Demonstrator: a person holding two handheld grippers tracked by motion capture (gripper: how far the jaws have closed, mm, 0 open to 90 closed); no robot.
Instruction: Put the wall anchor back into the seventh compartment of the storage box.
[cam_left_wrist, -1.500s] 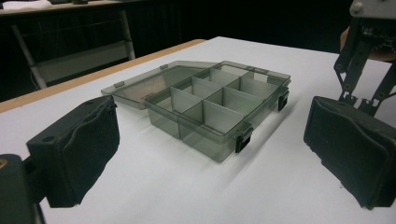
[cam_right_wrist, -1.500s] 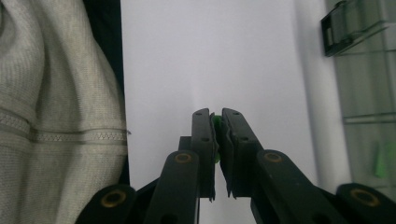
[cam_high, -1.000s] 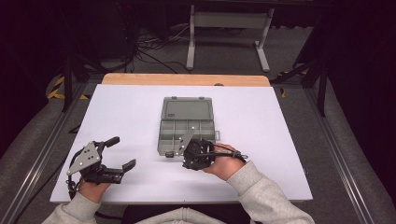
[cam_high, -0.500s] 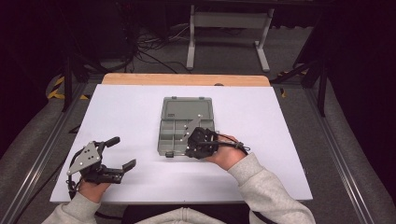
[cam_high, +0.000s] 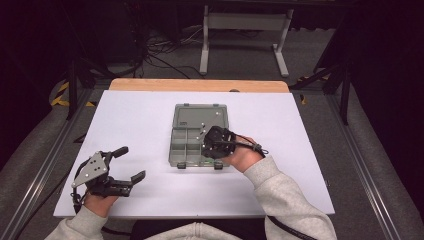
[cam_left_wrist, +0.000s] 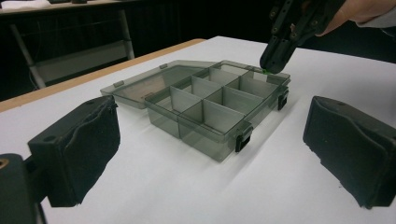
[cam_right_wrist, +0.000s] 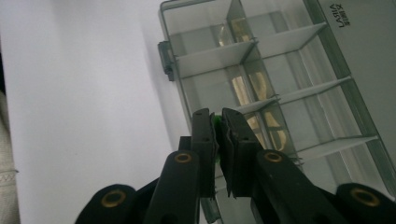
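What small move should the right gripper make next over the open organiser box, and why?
Probably lower a little and open. The right gripper is shut on a small green piece above a compartment of the organiser box, so releasing there should drop it in.

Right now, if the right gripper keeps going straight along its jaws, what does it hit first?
Probably the organizer box: the right gripper, shut on a small green piece, points down over a compartment near the box's edge. It would likely meet that compartment's floor or a divider; depth is unclear.
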